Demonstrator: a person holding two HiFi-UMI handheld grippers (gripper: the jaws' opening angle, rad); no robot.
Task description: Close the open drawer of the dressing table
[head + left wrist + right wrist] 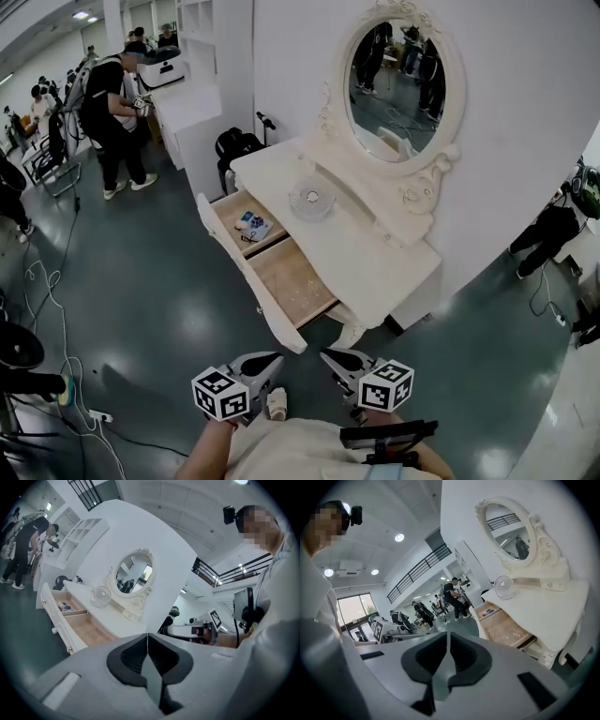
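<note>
A white dressing table (375,267) with an oval mirror (398,80) stands against a white wall. Its wide drawer (292,281) is pulled out toward the left, showing two wooden compartments. The far compartment holds small items (251,225). Both grippers hover near me, short of the table's near end and apart from it. My left gripper (275,359) is shut and empty, and so is my right gripper (330,357). In the left gripper view the jaws (147,635) meet, with the open drawer (77,625) far ahead on the left. In the right gripper view the jaws (447,634) also meet, with the drawer (506,629) on the right.
A small white fan (311,199) sits on the tabletop. A black bag (234,145) rests beside the table's far end, next to white shelving (192,103). Several people (112,112) stand at the back left. Cables (56,309) trail over the dark floor at the left.
</note>
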